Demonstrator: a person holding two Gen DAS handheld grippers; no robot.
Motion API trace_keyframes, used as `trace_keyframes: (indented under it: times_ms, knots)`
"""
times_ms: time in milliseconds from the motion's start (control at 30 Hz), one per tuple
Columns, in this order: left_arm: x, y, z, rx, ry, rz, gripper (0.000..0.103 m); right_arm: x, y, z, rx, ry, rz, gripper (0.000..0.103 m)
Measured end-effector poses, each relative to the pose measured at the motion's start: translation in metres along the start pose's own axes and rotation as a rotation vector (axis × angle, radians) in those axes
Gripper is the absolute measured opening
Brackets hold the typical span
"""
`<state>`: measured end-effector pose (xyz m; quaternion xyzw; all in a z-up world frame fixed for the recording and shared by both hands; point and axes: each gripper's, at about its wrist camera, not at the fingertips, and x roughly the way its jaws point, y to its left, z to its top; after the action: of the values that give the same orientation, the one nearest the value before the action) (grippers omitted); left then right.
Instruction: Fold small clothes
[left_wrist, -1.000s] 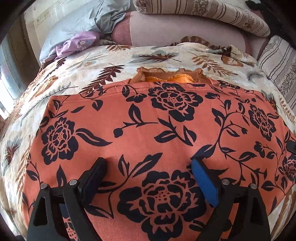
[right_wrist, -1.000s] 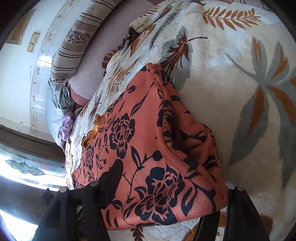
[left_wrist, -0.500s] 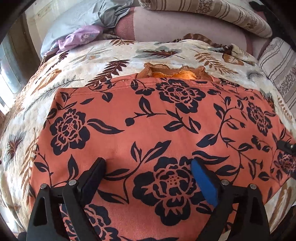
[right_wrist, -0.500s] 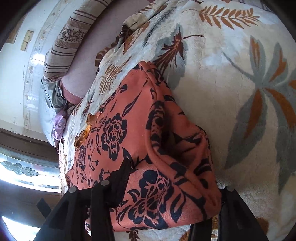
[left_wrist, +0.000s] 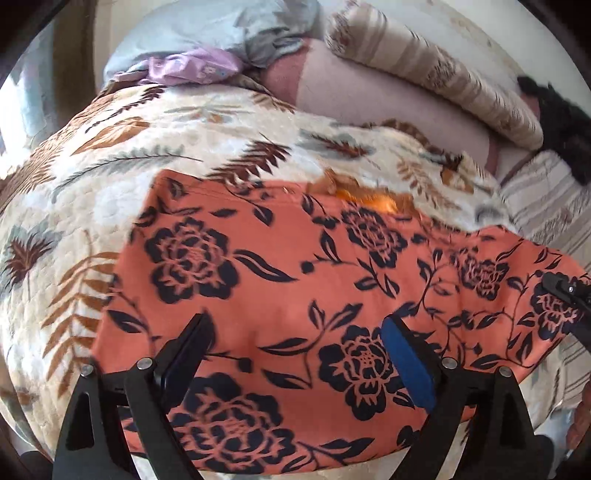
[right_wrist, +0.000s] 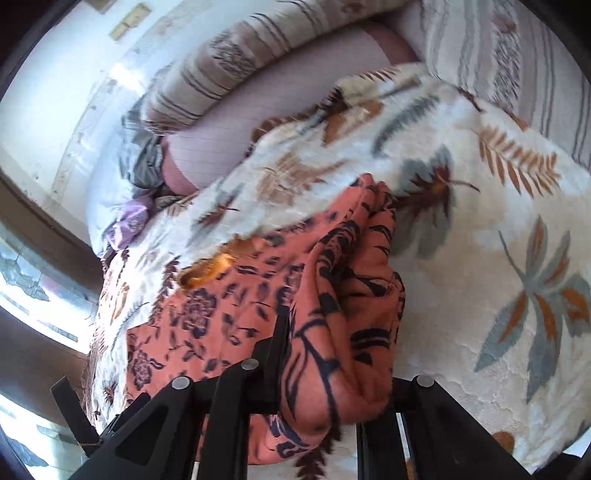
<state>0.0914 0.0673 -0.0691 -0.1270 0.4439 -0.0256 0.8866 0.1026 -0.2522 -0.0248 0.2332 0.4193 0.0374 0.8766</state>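
Orange floral garment (left_wrist: 295, 288) lies spread on the bed's leaf-print blanket (left_wrist: 92, 206). The right gripper (right_wrist: 332, 369) has just clenched its fingers on a bunched edge, likely to fold it over; the left gripper (left_wrist: 295, 350) hovers released above.

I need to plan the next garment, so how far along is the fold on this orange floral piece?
Barely begun. The orange floral garment lies mostly spread on the leaf-print blanket. In hand: the right claw has just been closing and now pinches a bunched edge of it. The left claw stands open over the cloth, gripping nothing. Left: carry that edge across, flatten, finish the folds.
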Motion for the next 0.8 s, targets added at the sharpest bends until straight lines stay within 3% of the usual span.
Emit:
trace_keyframes:
  times_ms: [100,200,300,367,433,467,567,700,800]
  knots:
    - [-0.041,0.055,0.005,-0.133,-0.107,0.003,0.094,-0.01,0.073,-0.005,-0.138,-0.039,0.081,0.015]
    - [-0.067,0.117,0.0,-0.269,-0.2,0.048,0.094,-0.007,0.144,-0.033,-0.286,-0.041,0.159,0.015]
    - [-0.079,0.169,-0.014,-0.406,-0.257,0.072,0.094,0.028,0.197,-0.084,-0.41,0.052,0.205,0.015]
    - [-0.071,0.192,-0.025,-0.466,-0.236,0.062,0.093,0.076,0.209,-0.119,-0.432,0.193,0.198,0.015]
    - [-0.07,0.204,-0.029,-0.524,-0.21,-0.004,0.092,0.123,0.204,-0.153,-0.42,0.34,0.176,0.015]
    - [-0.074,0.202,-0.028,-0.506,-0.24,-0.045,0.092,0.133,0.202,-0.164,-0.432,0.355,0.169,0.015]
    - [-0.075,0.186,-0.026,-0.43,-0.252,-0.119,0.092,0.123,0.201,-0.162,-0.425,0.319,0.187,0.015]
    - [-0.066,0.159,-0.015,-0.398,-0.172,-0.327,0.092,0.116,0.196,-0.15,-0.372,0.325,0.232,0.015]
    - [-0.05,0.139,0.006,-0.358,-0.054,-0.481,0.093,0.111,0.181,-0.141,-0.286,0.319,0.294,0.015]
